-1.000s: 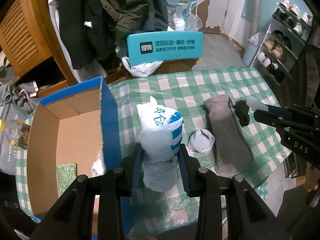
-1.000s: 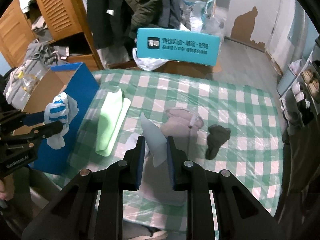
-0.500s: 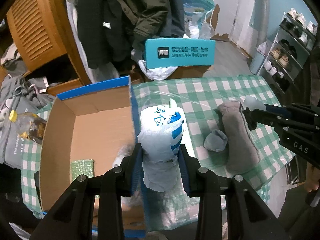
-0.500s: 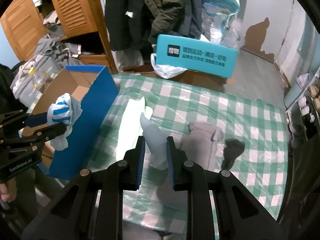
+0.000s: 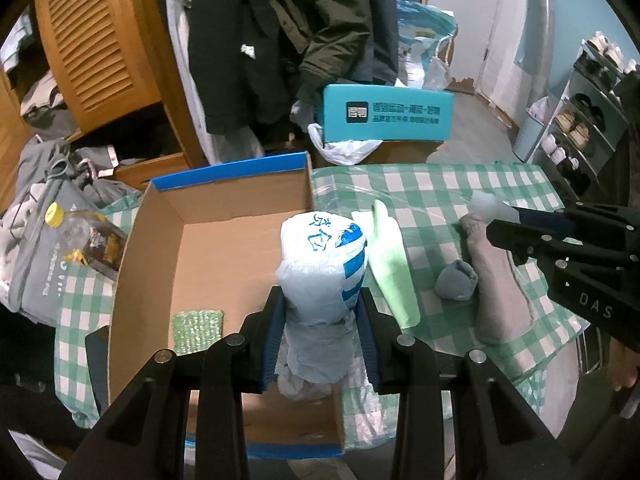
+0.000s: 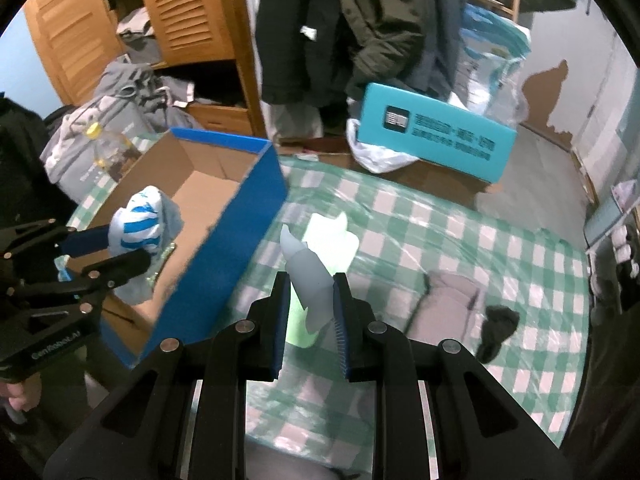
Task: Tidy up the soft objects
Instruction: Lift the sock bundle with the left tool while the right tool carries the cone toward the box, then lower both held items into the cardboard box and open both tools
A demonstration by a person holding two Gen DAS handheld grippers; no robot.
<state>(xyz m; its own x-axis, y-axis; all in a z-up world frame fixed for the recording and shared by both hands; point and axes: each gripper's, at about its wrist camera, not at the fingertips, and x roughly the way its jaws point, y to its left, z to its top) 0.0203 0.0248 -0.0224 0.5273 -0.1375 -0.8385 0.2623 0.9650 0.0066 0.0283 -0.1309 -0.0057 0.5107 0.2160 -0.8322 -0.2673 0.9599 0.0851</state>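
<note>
My left gripper (image 5: 320,312) is shut on a white bundle with blue stripes (image 5: 322,256) and holds it over the right side of an open cardboard box with blue outer walls (image 5: 224,200). A green sponge (image 5: 197,330) lies on the box floor. My right gripper (image 6: 311,300) is shut on a pale grey soft piece (image 6: 310,276) above the checked tablecloth (image 6: 400,208), just right of the box (image 6: 240,236). On the table lie a light green cloth (image 5: 390,264), a grey sock ball (image 5: 456,280), a long grey-brown cloth (image 5: 500,292) and a black sock (image 6: 496,328).
A teal carton (image 5: 386,112) stands beyond the table's far edge under hanging coats. A bottle with a yellow cap (image 5: 80,236) lies left of the box on grey clothes. A shoe rack (image 5: 580,120) lines the right wall, a wooden cabinet (image 5: 92,48) the left.
Both grippers have moved left with their loads. The striped bundle went from above the table to above the box, and the pale grey piece now hangs close to the box's blue wall.
</note>
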